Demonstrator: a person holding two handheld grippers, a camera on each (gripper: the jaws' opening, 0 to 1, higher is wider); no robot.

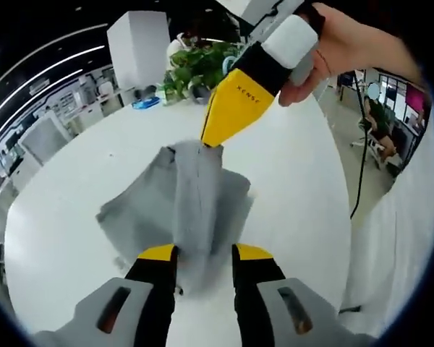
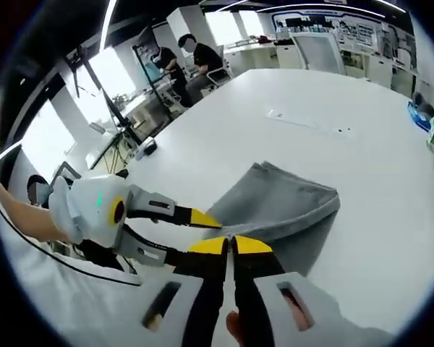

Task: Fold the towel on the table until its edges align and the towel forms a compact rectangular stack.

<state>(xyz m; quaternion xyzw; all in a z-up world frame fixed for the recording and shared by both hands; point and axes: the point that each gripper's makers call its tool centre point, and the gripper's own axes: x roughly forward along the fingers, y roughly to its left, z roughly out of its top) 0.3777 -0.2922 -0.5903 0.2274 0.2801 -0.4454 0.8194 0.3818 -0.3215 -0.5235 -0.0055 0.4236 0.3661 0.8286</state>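
Right gripper (image 2: 230, 244) pinching towel (image 2: 275, 206), edge hidden

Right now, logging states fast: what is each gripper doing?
Left gripper: open, jaws either side of the towel.
Right gripper: shut on the towel.

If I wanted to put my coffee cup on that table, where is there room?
Bare white table lies beyond the grey towel, out to the far edge near the potted plant. It is crowded at the towel, where the left gripper and right gripper meet.
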